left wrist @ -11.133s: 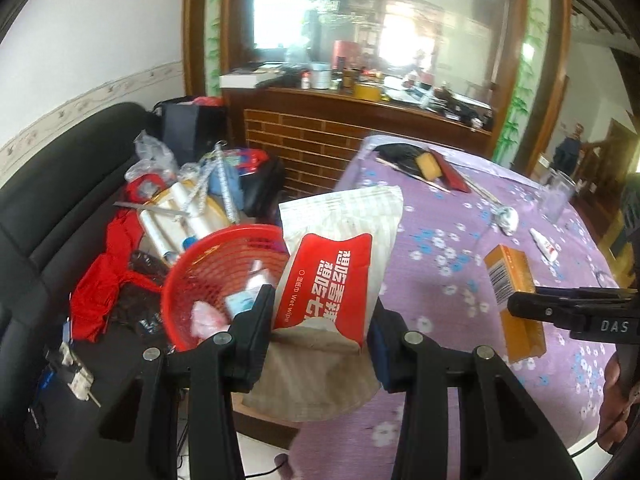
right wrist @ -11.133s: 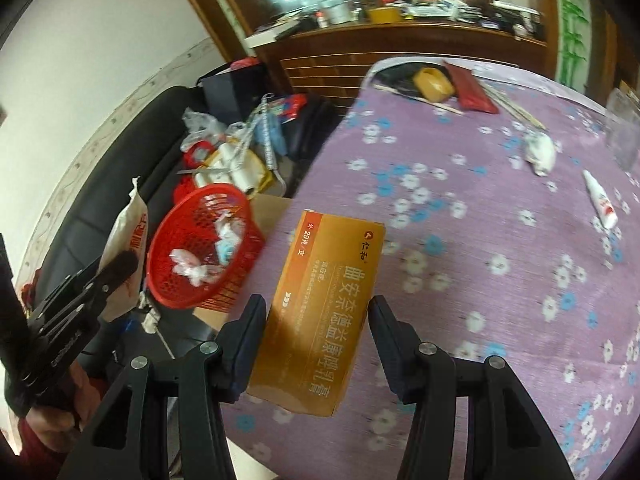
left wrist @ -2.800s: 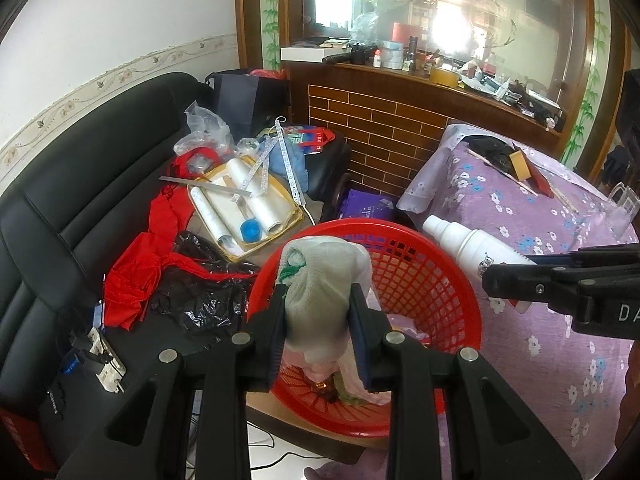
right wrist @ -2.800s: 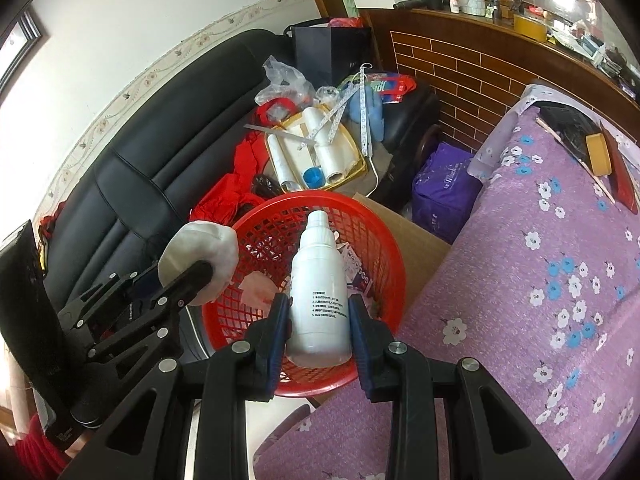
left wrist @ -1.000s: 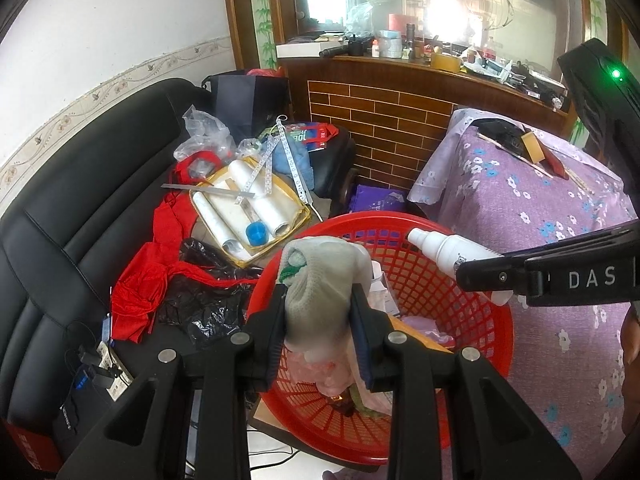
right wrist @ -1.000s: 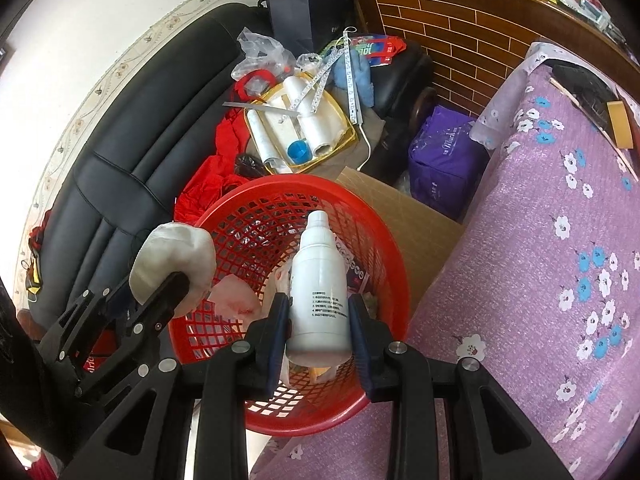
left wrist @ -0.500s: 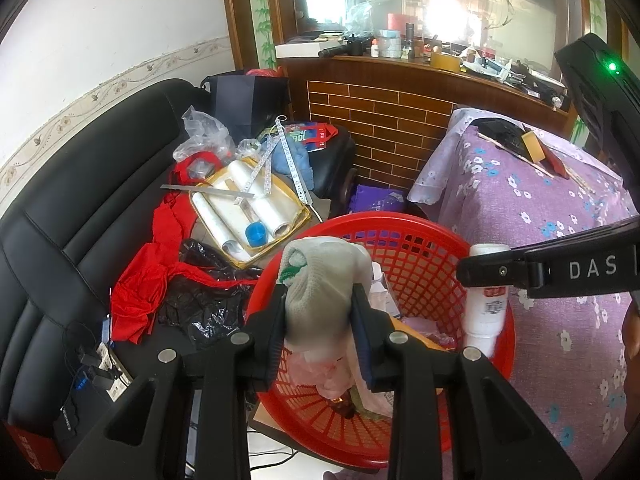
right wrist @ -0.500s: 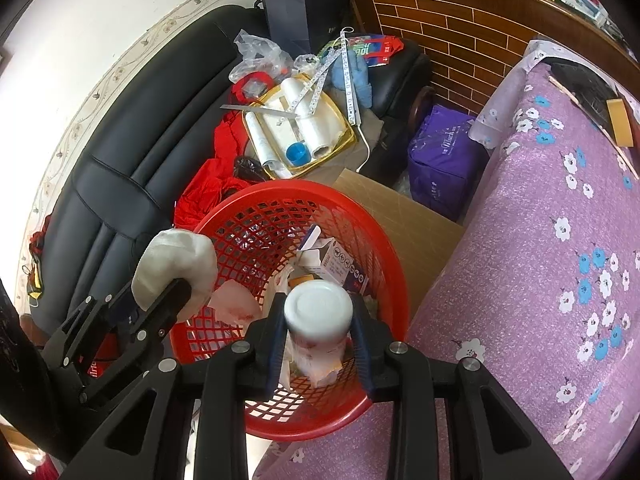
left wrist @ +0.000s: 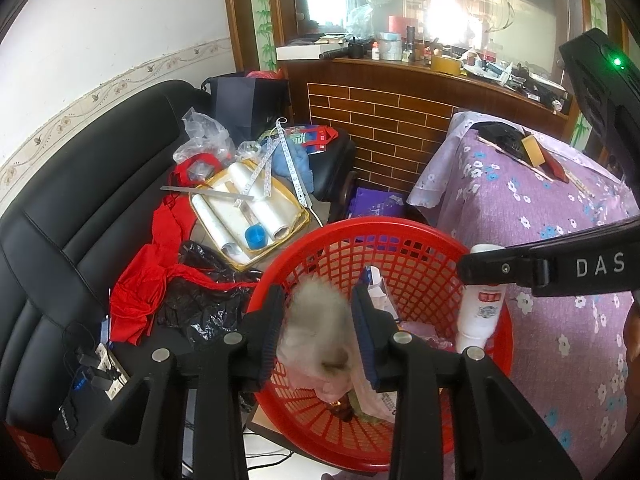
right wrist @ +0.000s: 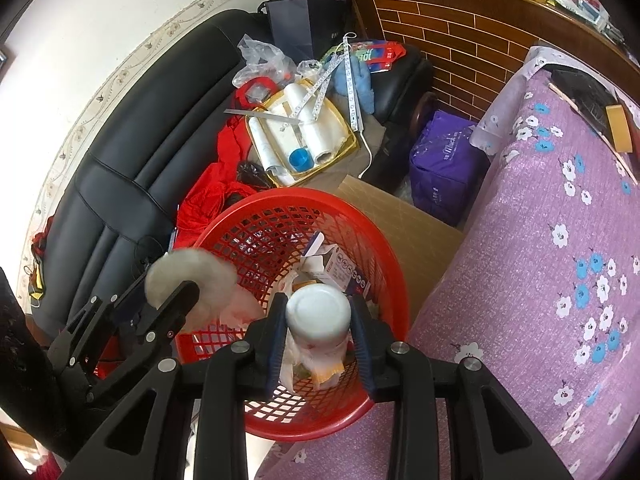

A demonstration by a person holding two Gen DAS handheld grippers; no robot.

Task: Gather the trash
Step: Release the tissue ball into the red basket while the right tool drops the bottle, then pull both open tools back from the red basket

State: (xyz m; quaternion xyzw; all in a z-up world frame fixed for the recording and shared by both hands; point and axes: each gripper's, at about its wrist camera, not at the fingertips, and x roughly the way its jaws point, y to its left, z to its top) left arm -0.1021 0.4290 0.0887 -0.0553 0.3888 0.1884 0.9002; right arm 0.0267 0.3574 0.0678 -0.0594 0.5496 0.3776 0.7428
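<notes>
A red mesh basket (left wrist: 416,240) (right wrist: 280,212) holds several bits of trash. My left gripper (left wrist: 318,322) hangs over its near rim with jaws parted; a blurred grey-white wad (left wrist: 316,320) slips down between the pads, also seen in the right wrist view (right wrist: 188,276). My right gripper (right wrist: 318,326) is over the basket's right side, jaws slightly parted around a white bottle (right wrist: 318,312) that hangs cap down (left wrist: 482,312).
The purple flowered table (left wrist: 560,200) (right wrist: 560,240) lies to the right. A black sofa (left wrist: 80,184) on the left carries a yellow tray of rolls (left wrist: 248,208), red cloth (left wrist: 148,280) and bags. A cardboard sheet (right wrist: 404,216) sits under the basket.
My left jaws have opened and the wad is dropping into the basket. My right jaws have widened around the bottle, which turned cap down half a second ago.
</notes>
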